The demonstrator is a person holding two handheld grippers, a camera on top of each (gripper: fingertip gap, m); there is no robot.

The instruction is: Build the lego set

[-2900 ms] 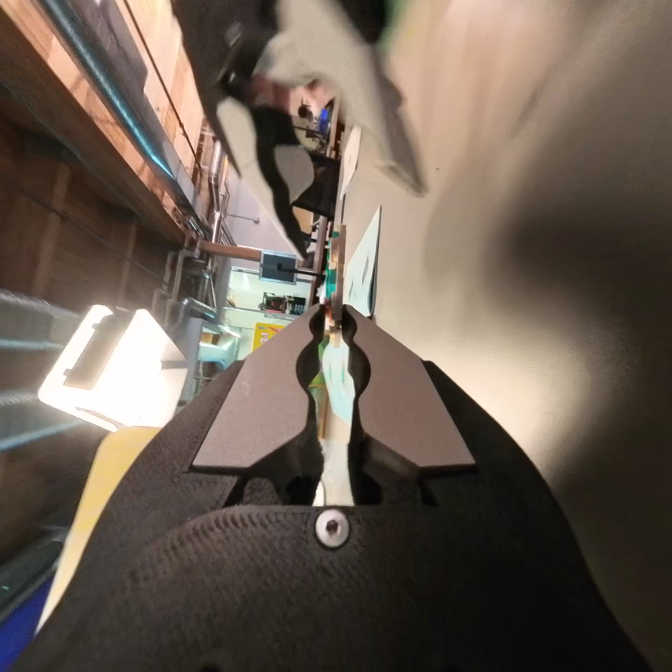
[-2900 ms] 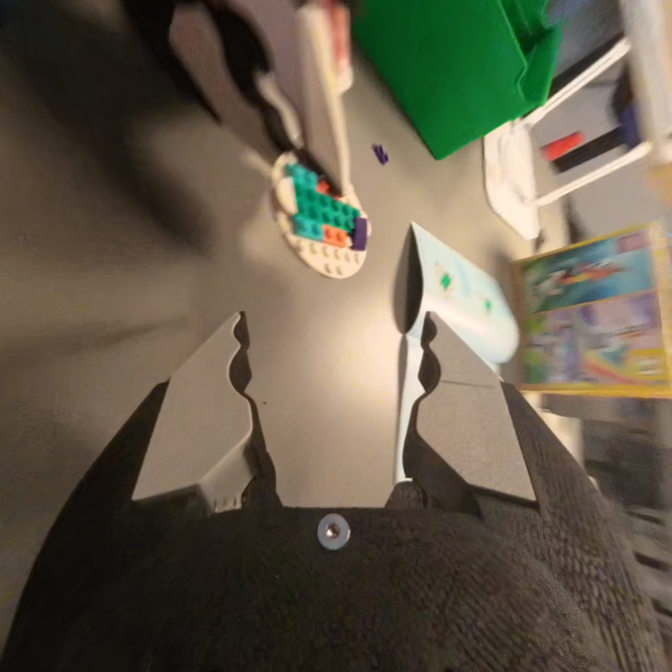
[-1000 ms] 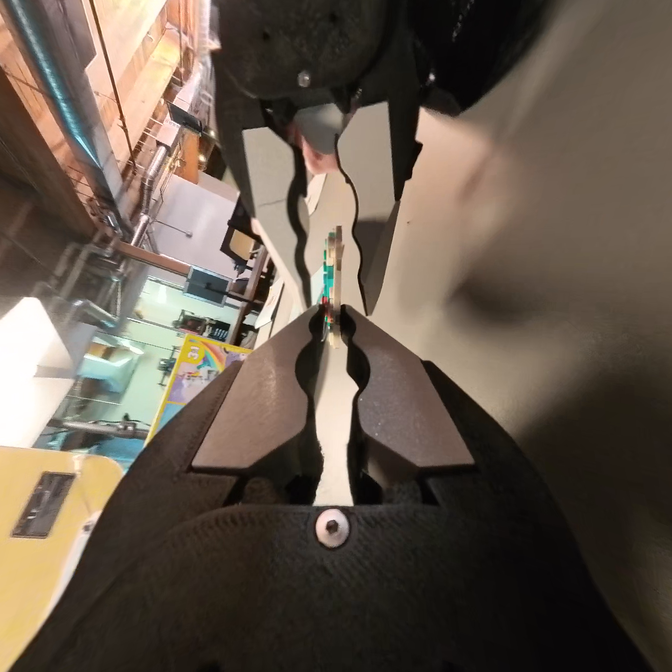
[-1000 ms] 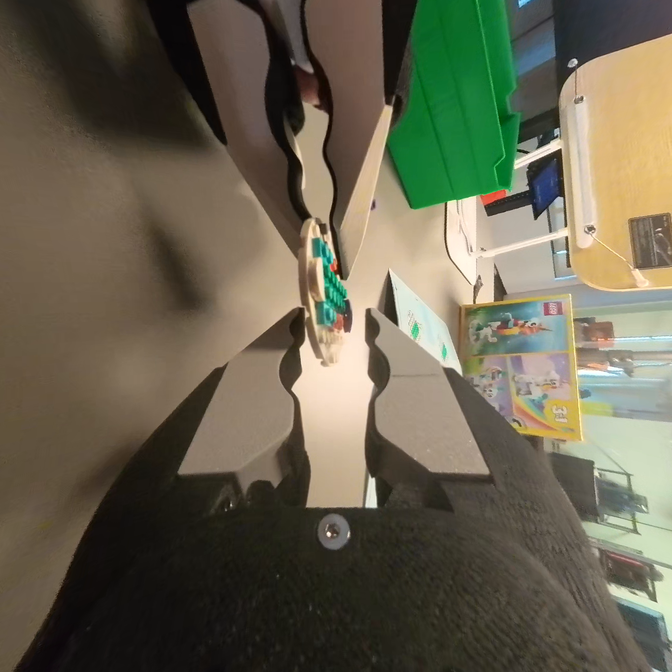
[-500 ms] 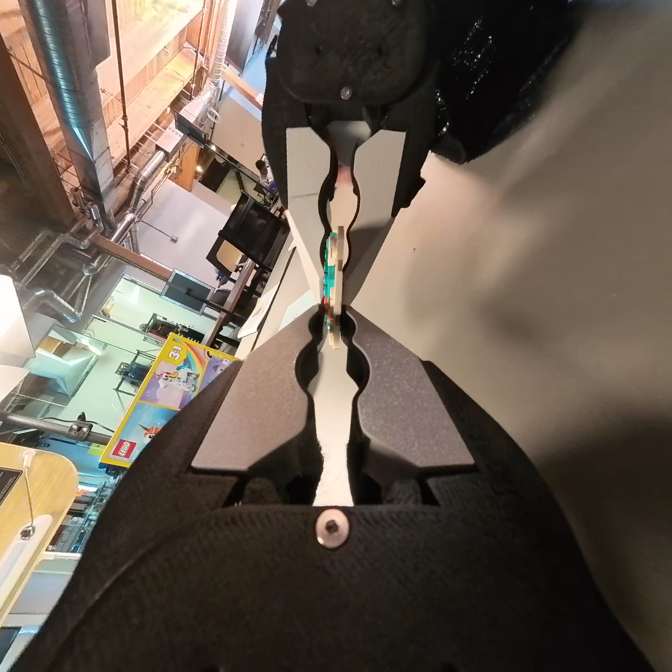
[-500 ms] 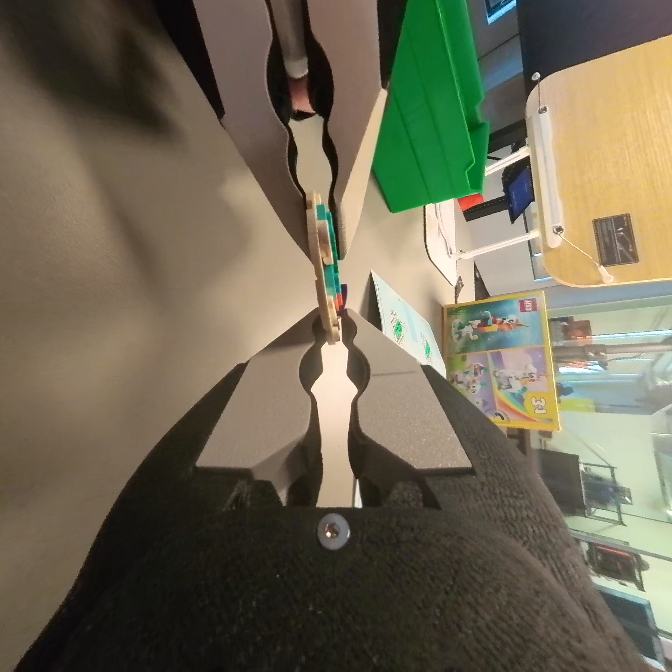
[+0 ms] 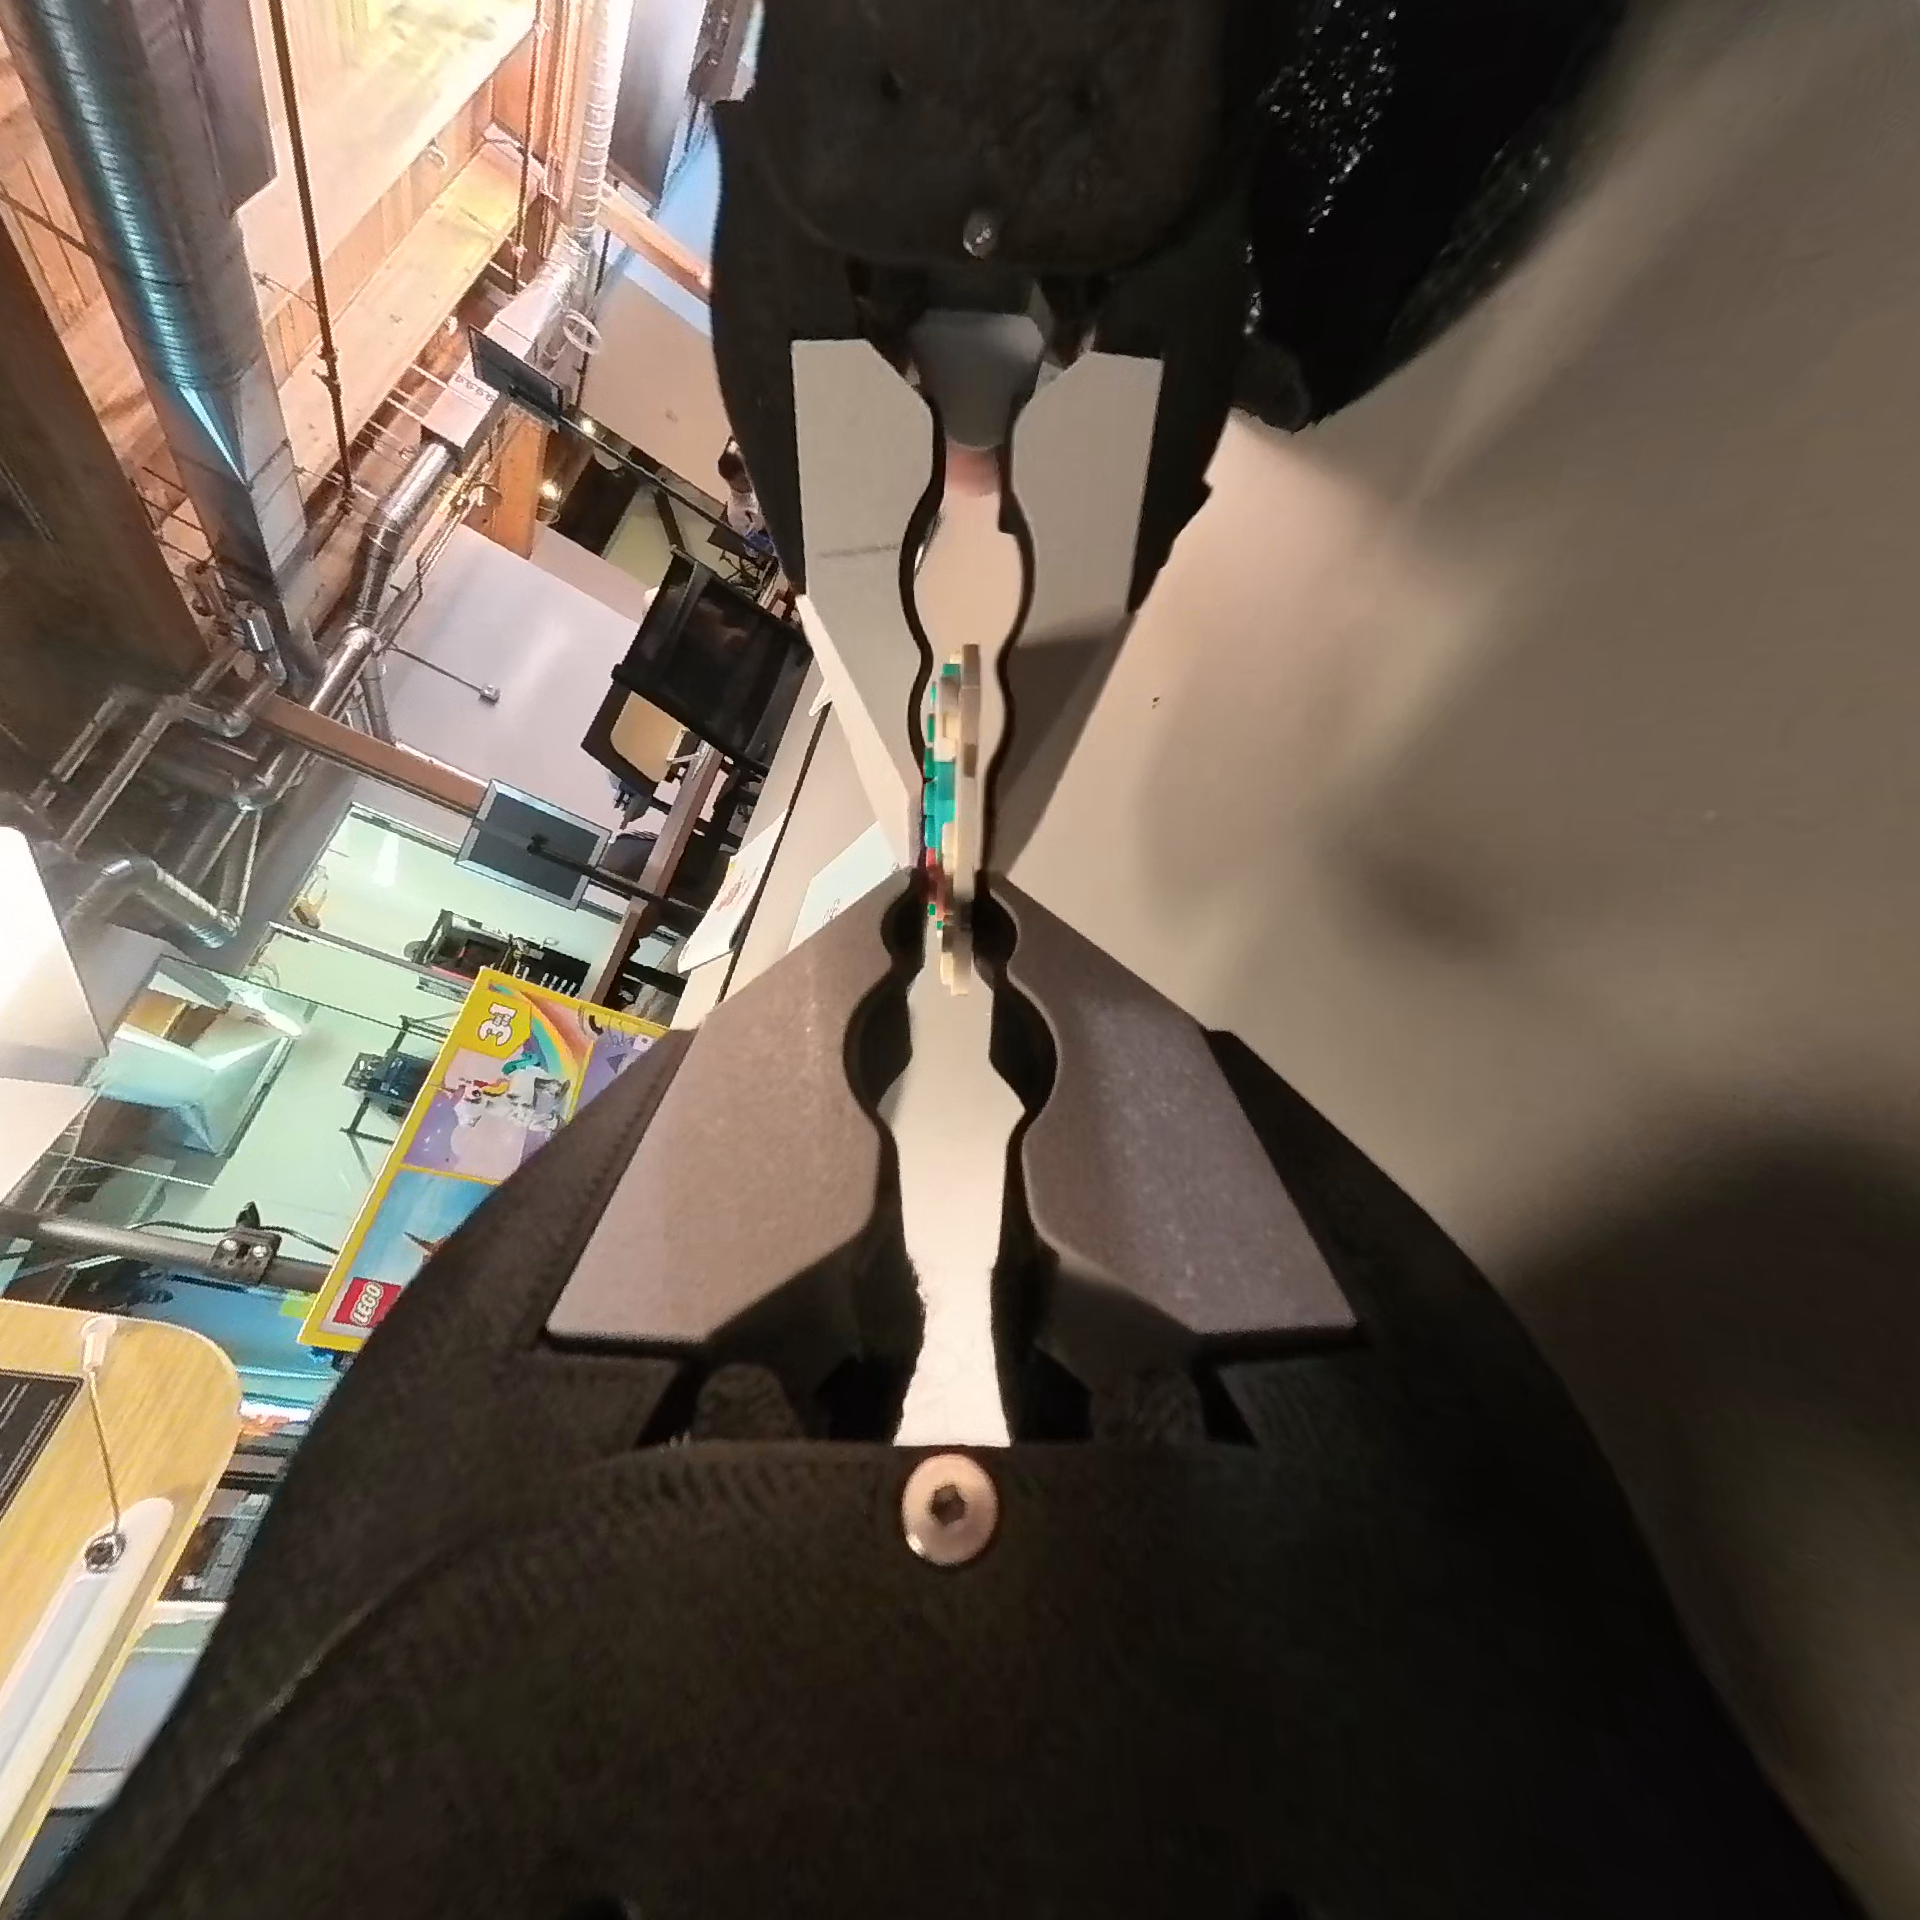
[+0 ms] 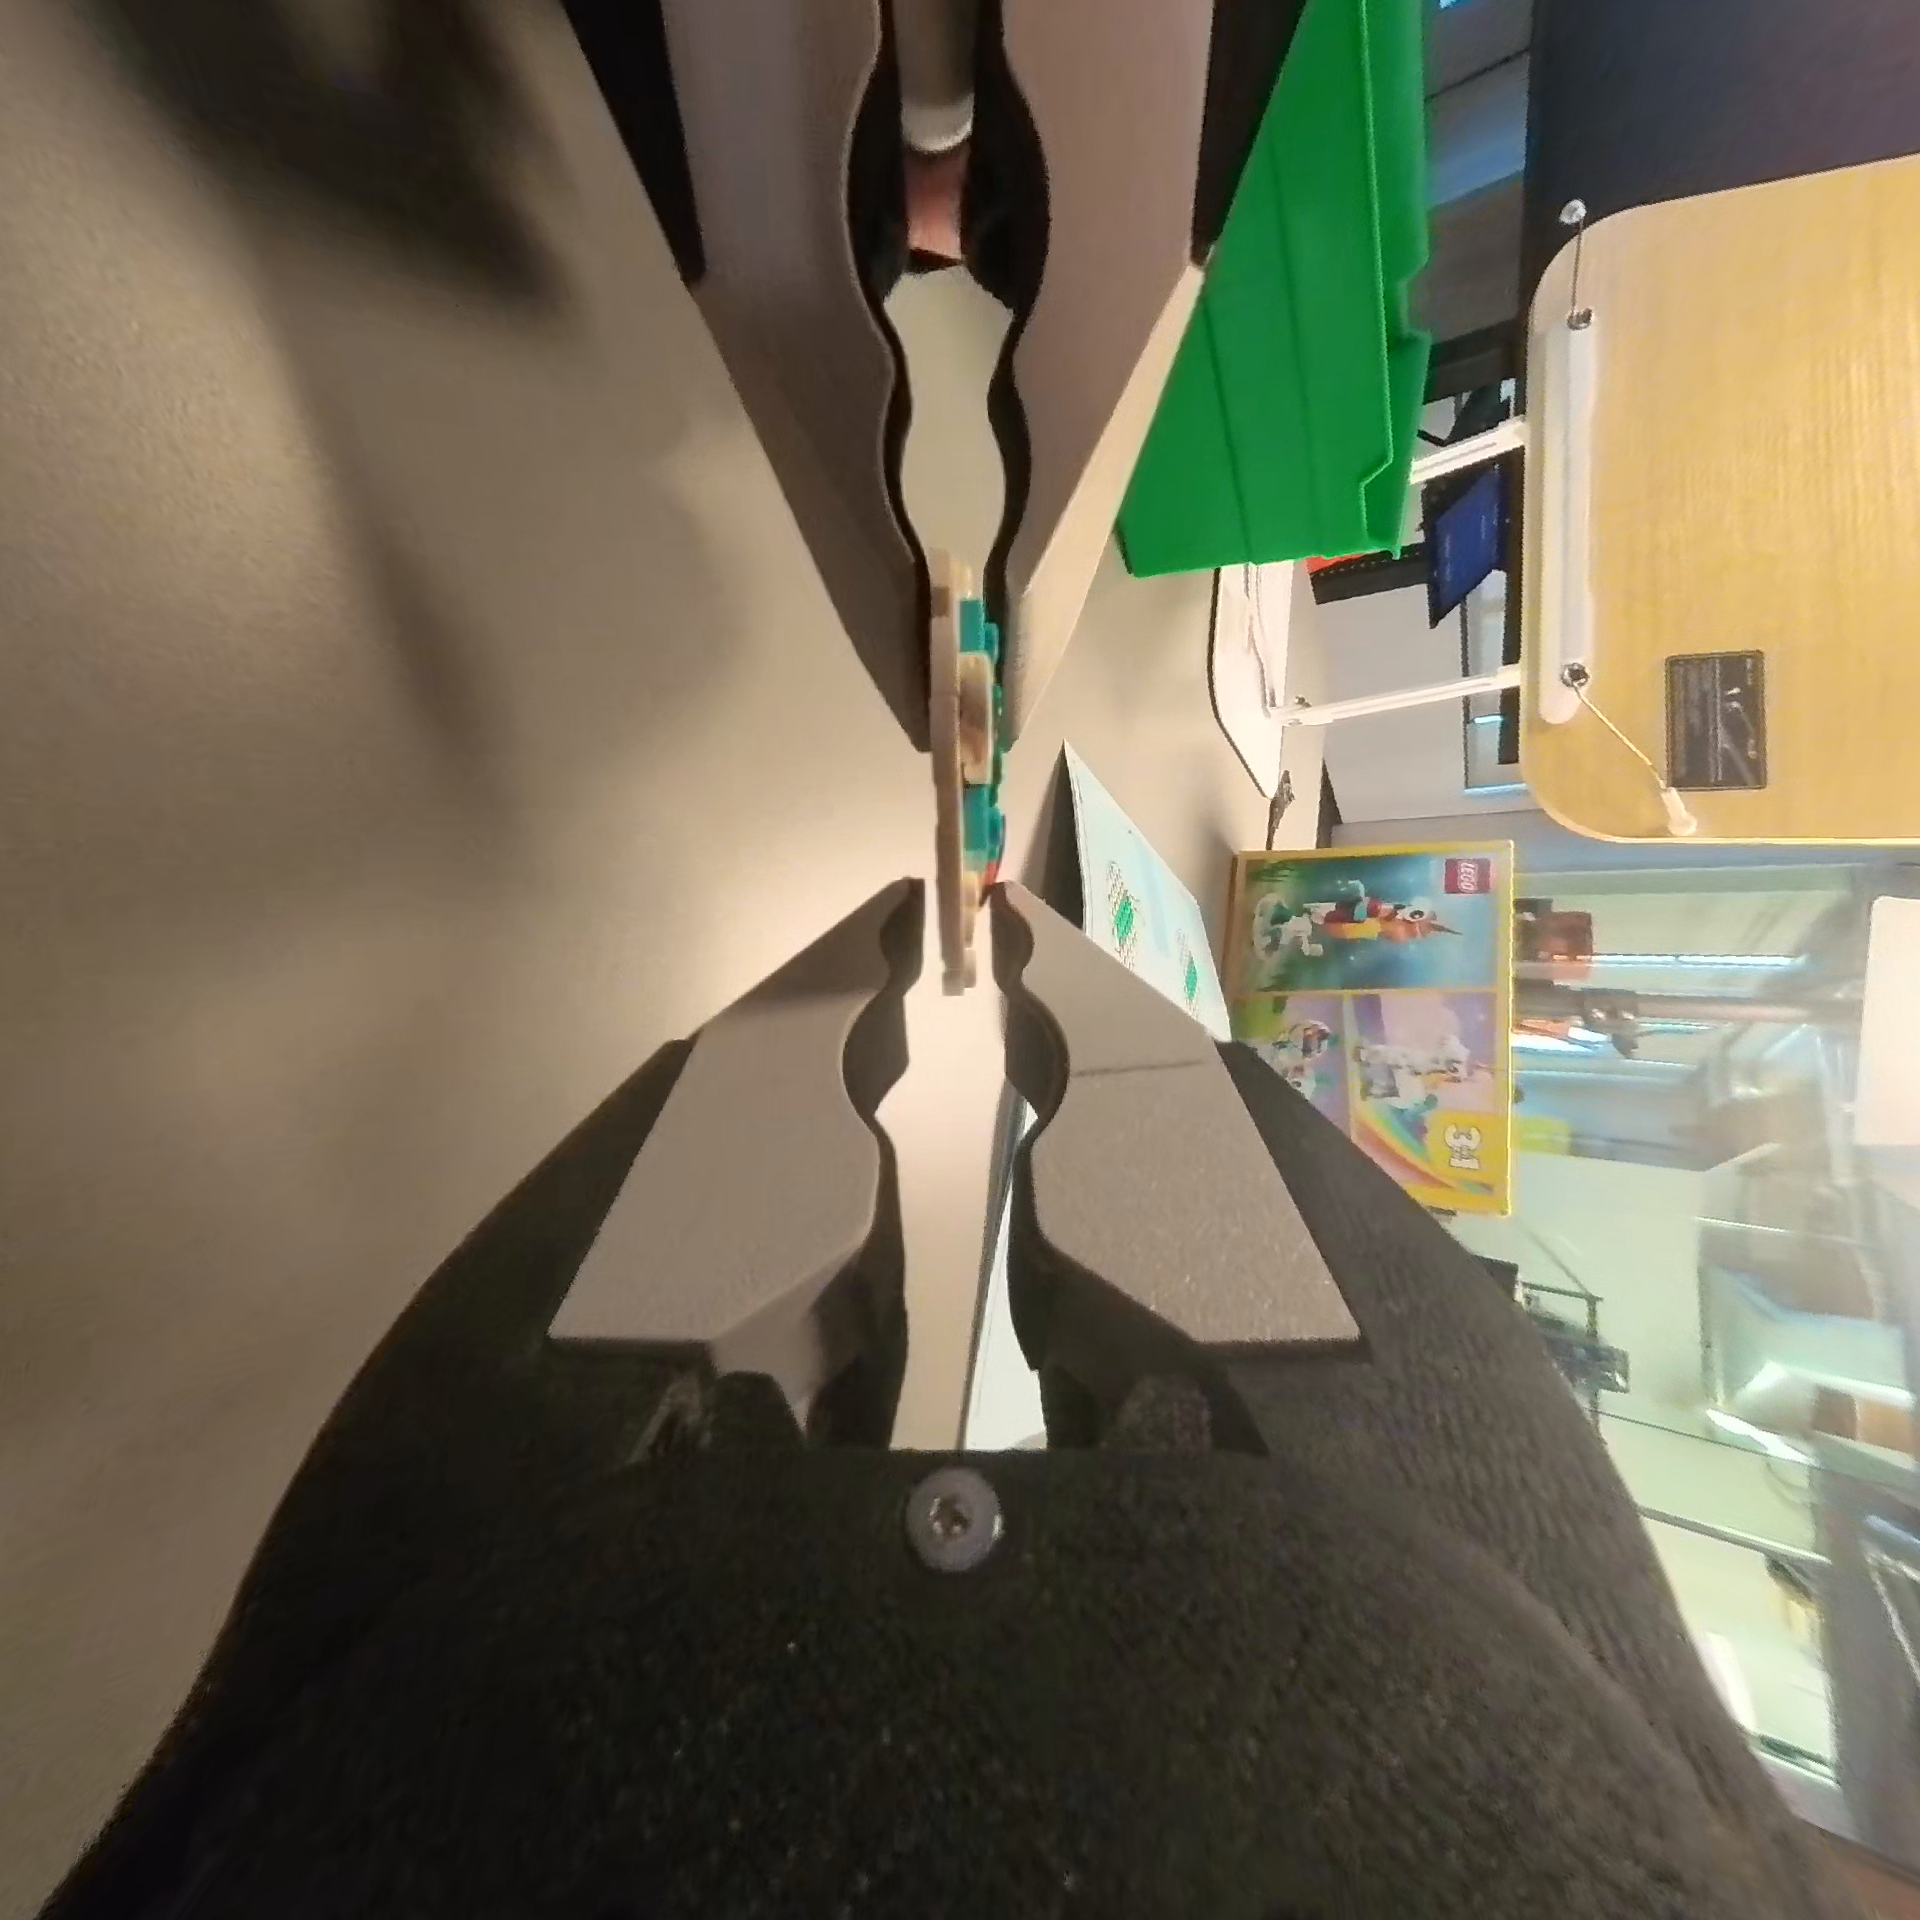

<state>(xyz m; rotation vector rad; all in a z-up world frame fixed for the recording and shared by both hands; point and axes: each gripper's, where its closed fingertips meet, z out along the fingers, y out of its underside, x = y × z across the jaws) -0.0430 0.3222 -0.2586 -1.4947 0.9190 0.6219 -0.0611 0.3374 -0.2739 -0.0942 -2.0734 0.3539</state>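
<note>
A round tan lego plate [image 7: 966, 800] with teal and red bricks on one face is held edge-on above the grey table [image 7: 1507, 727]. My left gripper [image 7: 951, 920] is shut on its near end in the left wrist view. My right gripper [image 8: 956, 909] faces it from the opposite side and is closed on the plate's other end [image 8: 951, 821]. Each gripper shows in the other's view, the right gripper [image 7: 951, 831] at the top of the left wrist view and the left gripper [image 8: 961, 665] at the top of the right wrist view. The stud face is mostly hidden.
A green bin [image 8: 1278, 312] stands on the table beyond the grippers. An instruction booklet [image 8: 1132, 904] lies beside the yellow lego box [image 8: 1371, 1018], which also shows in the left wrist view [image 7: 468, 1143]. A light wooden board [image 8: 1714, 416] stands farther off. The grippers are tip to tip, or close to it.
My right gripper came in open from over the table and closed on the plate's free end. My left gripper kept its hold, and both have drawn closer together.
</note>
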